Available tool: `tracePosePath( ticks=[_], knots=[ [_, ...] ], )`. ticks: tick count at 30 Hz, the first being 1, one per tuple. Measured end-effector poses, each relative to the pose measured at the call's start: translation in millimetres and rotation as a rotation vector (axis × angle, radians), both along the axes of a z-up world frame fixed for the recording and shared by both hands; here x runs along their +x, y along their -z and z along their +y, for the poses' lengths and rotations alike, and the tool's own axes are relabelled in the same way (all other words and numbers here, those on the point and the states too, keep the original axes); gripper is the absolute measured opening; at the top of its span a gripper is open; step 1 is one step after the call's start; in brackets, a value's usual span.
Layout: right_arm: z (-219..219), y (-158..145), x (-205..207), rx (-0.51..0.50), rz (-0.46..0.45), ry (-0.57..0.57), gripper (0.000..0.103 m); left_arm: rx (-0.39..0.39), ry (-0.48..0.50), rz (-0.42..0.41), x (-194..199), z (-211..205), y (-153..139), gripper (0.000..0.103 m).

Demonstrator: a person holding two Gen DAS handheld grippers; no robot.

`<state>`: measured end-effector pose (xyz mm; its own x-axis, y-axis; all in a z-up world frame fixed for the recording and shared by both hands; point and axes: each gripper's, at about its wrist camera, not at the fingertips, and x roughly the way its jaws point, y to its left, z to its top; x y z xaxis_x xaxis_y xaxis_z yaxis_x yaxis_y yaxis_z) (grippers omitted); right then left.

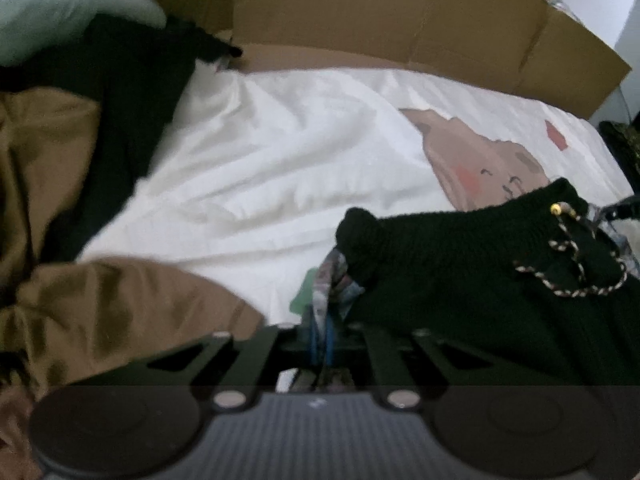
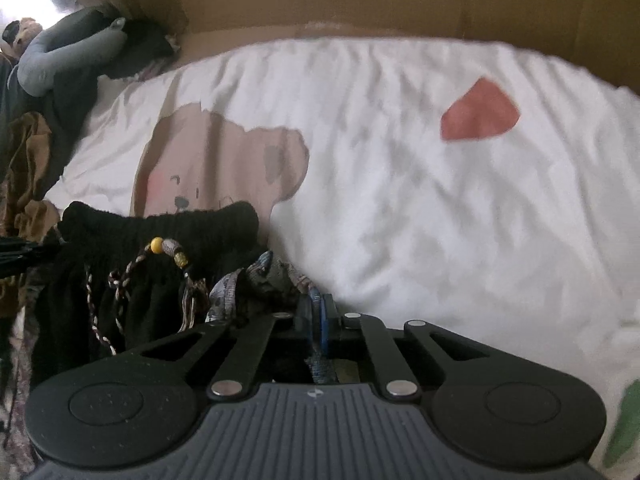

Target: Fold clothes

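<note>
Item: black garment (image 1: pixel 460 248), elastic waistband, beaded drawcord; soft, limp, light. Left gripper (image 1: pixel 322 336) and right gripper (image 2: pixel 316 320) each clamp its patterned fabric edge. Best held at waistband corners.

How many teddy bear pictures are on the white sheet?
1. The bear print lies on the white sheet, just beyond the black waistband, its chin covered. More may hide under the clothes pile.
</note>
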<state>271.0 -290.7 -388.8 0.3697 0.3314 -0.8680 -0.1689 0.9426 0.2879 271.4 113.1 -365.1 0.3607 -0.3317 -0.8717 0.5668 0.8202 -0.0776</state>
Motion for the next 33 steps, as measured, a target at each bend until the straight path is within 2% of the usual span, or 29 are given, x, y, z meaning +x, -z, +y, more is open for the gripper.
tracePosePath(
  ticks=[11, 17, 27, 33],
  knots=[
    [-8.4, -49.2, -19.0, -0.155, -0.173, -0.004, 0.001, -0.057, 0.037, -0.122, 3.2, -23.8, -34.4, 0.004],
    [-27.7, -69.3, -18.6, -0.202, -0.242, 0.074, 0.001, -0.099, 0.068, -0.182, 7.3, -45.0, -53.6, 0.004],
    [-49.4, -83.6, 4.7, -0.234, -0.32, 0.165, 0.001, -0.094, 0.125, -0.265, 36.5, -85.7, -63.8, 0.004],
    [-51.6, -87.1, 31.0, -0.247, -0.367, 0.179, 0.001, -0.085, 0.101, -0.293, 62.0, -98.8, -64.2, 0.004]
  ],
)
